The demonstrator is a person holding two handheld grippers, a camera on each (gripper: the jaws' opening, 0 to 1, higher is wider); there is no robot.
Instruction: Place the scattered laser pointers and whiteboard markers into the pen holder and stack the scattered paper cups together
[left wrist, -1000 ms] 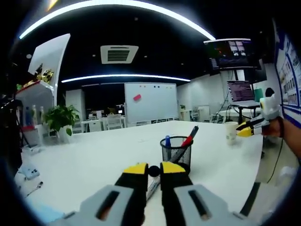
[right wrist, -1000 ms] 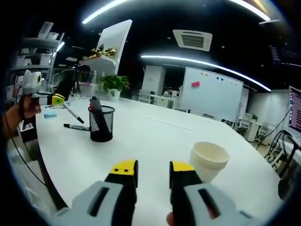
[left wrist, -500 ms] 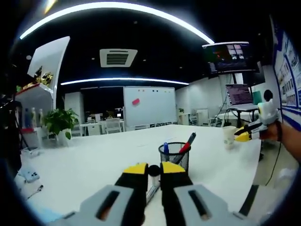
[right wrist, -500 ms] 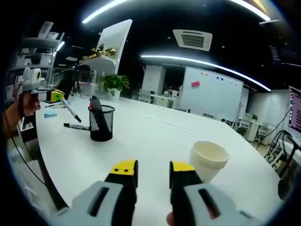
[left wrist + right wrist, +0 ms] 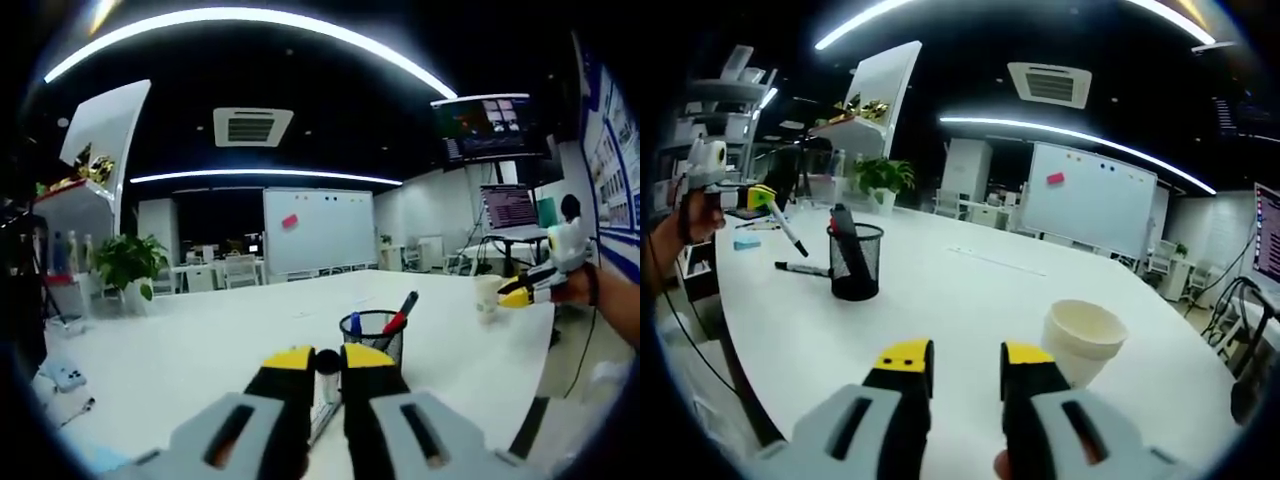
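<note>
My left gripper [image 5: 327, 358] is shut on a whiteboard marker [image 5: 322, 398] whose black cap shows between the yellow tips. Beyond it stands the black mesh pen holder [image 5: 372, 335] with a blue and a red marker inside. In the right gripper view the left gripper [image 5: 762, 196] hangs above the table's left end, the marker [image 5: 790, 232] slanting down from it, left of the pen holder [image 5: 855, 262]. Another marker [image 5: 805, 268] lies on the table beside the holder. My right gripper [image 5: 967, 357] is open with nothing in it, with a white paper cup [image 5: 1083, 340] just to its right.
The white table [image 5: 970, 290] curves away, its edge close on the left. A small blue item [image 5: 746, 241] lies near that end. A whiteboard [image 5: 1090, 200], a potted plant [image 5: 880, 178] and shelves stand behind. The right gripper [image 5: 522, 292] shows beside the cup [image 5: 487, 295].
The left gripper has risen a little with the marker still in it, drawing higher over the table near the pen holder. The right gripper has stayed still.
</note>
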